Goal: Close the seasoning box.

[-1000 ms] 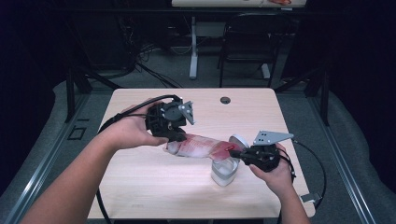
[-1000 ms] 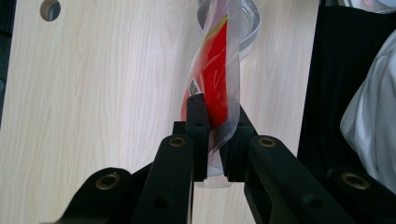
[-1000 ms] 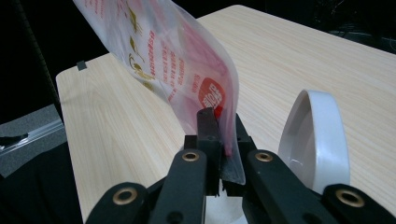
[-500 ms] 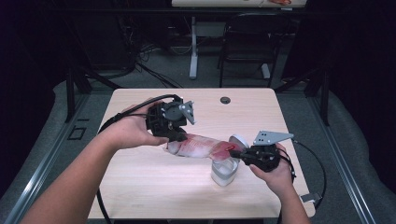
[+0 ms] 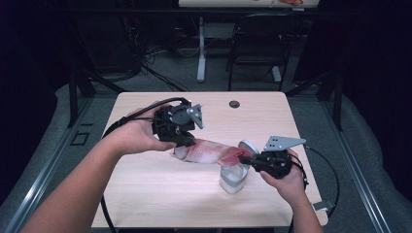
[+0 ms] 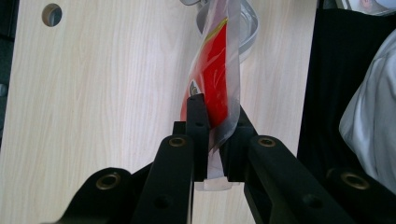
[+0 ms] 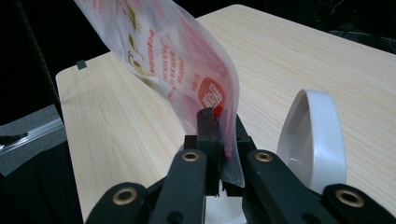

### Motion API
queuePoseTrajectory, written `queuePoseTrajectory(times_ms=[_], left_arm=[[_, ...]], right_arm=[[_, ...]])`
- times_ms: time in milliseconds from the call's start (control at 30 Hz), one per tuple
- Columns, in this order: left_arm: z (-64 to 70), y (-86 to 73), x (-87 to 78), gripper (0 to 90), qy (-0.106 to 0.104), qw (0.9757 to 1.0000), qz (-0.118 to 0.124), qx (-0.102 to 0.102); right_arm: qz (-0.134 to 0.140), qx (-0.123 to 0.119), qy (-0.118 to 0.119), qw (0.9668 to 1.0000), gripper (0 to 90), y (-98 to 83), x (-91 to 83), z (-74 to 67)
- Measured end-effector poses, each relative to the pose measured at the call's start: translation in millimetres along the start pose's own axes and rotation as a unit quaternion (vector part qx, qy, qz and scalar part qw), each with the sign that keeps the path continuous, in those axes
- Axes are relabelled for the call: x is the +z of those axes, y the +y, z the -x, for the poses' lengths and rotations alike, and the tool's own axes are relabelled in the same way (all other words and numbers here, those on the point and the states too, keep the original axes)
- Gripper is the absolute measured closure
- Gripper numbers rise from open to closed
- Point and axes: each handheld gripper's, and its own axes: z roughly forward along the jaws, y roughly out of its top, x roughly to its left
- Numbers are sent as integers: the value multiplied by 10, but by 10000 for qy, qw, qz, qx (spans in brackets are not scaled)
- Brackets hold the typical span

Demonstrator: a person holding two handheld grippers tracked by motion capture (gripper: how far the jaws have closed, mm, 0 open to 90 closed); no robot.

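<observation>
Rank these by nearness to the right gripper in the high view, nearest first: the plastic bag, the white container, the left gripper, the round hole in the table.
1. Plastic bag: its end is clamped in the right gripper.
2. White container: just below the jaws, toward the table's front edge.
3. Left gripper: clamps the bag's other end, at the left.
4. Round hole: near the table's far edge.

A glossy, clear plastic pouch (image 5: 209, 151) printed in red stretched above the pale, matt wood-grain counter (image 5: 155, 194). Matt black plastic claws, the left claw (image 6: 212, 116) and the right claw (image 7: 219, 122), pinched its film. Beside the pouch stood a smooth, translucent plastic jar (image 5: 233, 178) with its glossy white lid (image 7: 314, 135).
</observation>
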Motion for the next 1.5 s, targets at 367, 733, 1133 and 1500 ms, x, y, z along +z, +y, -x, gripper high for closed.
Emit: queuePoseTrajectory(times_ms=[367, 733, 1133, 1500], left_arm=[[5, 19, -5, 841, 0, 10000, 5, -9], [10, 33, -14, 841, 1, 10000, -15, 36], [15, 59, -7, 841, 7, 10000, -18, 72], [24, 91, -13, 840, 25, 9999, -51, 110]], right_arm=[[13, 7, -12, 10000, 886, 0, -16, 6], [6, -2, -18, 10000, 887, 0, -26, 2], [-31, -10, -28, 10000, 887, -7, -27, 12], [-79, -23, -45, 10000, 887, -10, -29, 18]])
